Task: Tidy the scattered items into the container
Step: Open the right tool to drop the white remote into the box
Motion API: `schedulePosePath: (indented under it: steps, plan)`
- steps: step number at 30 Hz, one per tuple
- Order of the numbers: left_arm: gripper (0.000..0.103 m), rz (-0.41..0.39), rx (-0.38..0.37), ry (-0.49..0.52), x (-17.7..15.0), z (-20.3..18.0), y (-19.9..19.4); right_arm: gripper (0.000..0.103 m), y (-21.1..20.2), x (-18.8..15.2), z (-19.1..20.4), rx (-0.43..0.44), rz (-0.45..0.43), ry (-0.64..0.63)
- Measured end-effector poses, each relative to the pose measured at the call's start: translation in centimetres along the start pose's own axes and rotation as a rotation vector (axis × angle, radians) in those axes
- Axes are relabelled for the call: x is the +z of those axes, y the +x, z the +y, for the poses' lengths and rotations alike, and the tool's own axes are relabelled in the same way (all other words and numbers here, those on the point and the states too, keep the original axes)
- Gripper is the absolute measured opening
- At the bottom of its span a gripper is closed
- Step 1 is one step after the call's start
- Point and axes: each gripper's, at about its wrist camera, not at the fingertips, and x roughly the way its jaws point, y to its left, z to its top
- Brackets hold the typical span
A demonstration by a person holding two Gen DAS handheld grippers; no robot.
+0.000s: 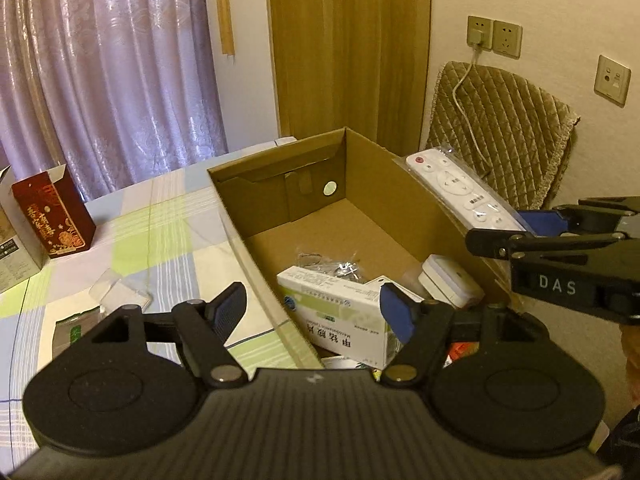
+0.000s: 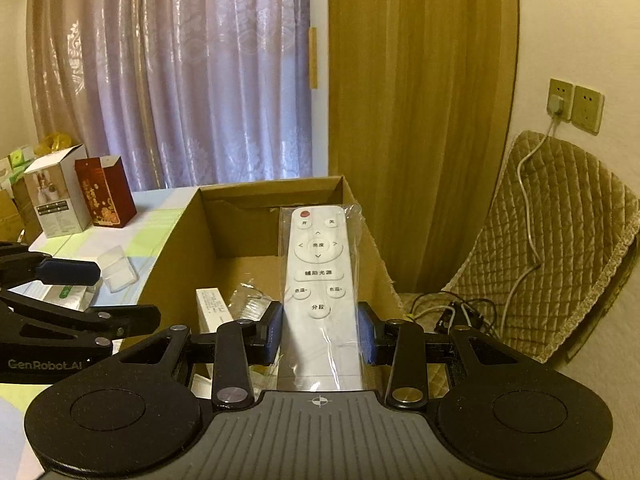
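An open cardboard box point(image 1: 276, 184) stands on the checked tablecloth point(image 1: 172, 232). It holds a white-green medicine box point(image 1: 340, 316), a small white device point(image 1: 452, 284) and a clear bag of metal parts point(image 1: 336, 268). My right gripper point(image 2: 320, 334) is shut on a white remote point(image 2: 318, 276) in a plastic sleeve, held over the box's point(image 2: 180, 264) right side. In the left wrist view the right gripper point(image 1: 516, 228) and the remote point(image 1: 460, 192) sit above the right wall. My left gripper point(image 1: 314, 308) hangs open over the box's near left wall with nothing between its fingers.
On the cloth left of the box lie a clear plastic case point(image 1: 120, 296), a dark packet point(image 1: 74, 332) and a green-white carton point(image 2: 68, 296). A red box point(image 1: 54, 216) and a white box point(image 2: 56, 196) stand further back. A quilted chair point(image 2: 560, 240) with cables is at right.
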Motion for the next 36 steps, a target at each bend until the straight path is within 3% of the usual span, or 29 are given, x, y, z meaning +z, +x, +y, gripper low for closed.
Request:
schedulePosePath:
  steps: [25,26,28,36]
  plan:
    - [0.07,0.001,0.018,-0.041,-1.0,2.1,-1.3,0.042,3.1,0.7,1.8,0.057,0.037,0.001]
    - [0.07,0.001,0.019,-0.043,-1.1,2.2,-1.3,0.062,3.1,0.7,1.8,0.054,0.033,0.01]
    - [0.07,0.002,0.021,-0.045,-1.2,2.5,-1.4,0.083,2.8,0.7,1.7,0.045,0.001,0.027]
    - [0.07,0.001,0.033,-0.056,-1.4,3.2,-1.8,0.083,1.8,0.5,1.1,0.037,0.004,0.031]
